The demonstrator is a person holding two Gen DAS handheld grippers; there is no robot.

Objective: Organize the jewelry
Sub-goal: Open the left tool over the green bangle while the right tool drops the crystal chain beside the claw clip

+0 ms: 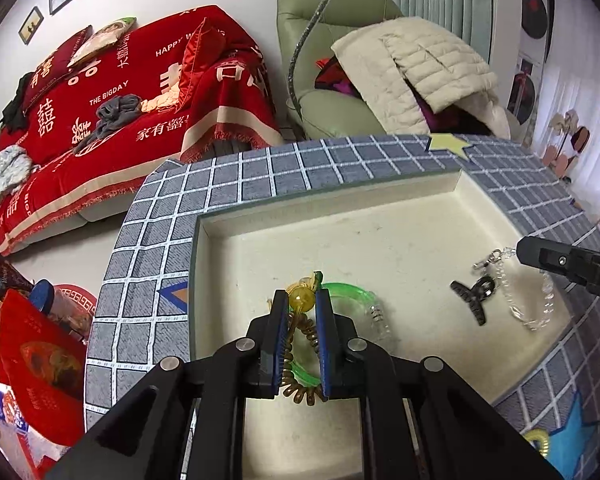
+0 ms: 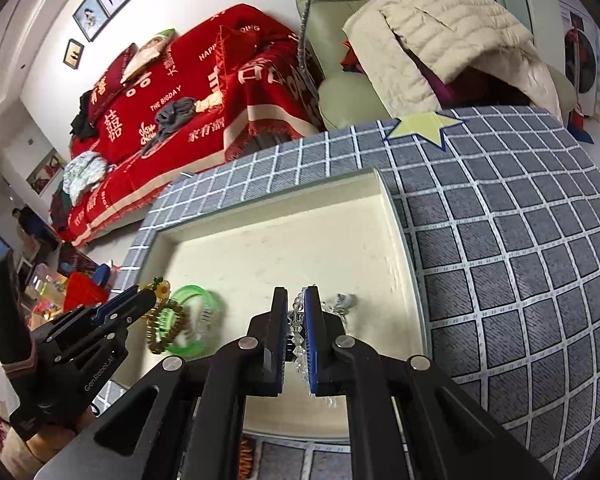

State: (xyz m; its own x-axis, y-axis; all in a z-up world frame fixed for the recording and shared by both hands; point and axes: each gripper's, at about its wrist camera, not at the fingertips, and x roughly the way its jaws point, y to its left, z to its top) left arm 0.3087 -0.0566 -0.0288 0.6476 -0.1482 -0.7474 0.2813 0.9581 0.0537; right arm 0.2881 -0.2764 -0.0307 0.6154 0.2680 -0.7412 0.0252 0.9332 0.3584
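A cream tray [image 1: 380,216] lies on a grey checked cloth. My left gripper [image 1: 301,300] is shut on a brown coiled hair tie [image 1: 300,364] with a yellow bead [image 1: 301,300], over a green bangle [image 1: 350,292]. A black hair claw [image 1: 474,298] and a clear crystal bracelet [image 1: 540,312] lie at the tray's right. My right gripper [image 2: 296,300] is shut on the crystal bracelet [image 2: 297,336] near the tray's right wall [image 2: 400,240]. The left gripper shows in the right wrist view [image 2: 140,304] beside the bangle [image 2: 196,320].
The grey checked cloth [image 2: 520,260] with star patches covers the table around the tray. A red-covered sofa [image 1: 120,100] and a green armchair [image 1: 332,40] with a cream jacket stand behind. Red packets [image 1: 40,360] lie at the left, below the table edge.
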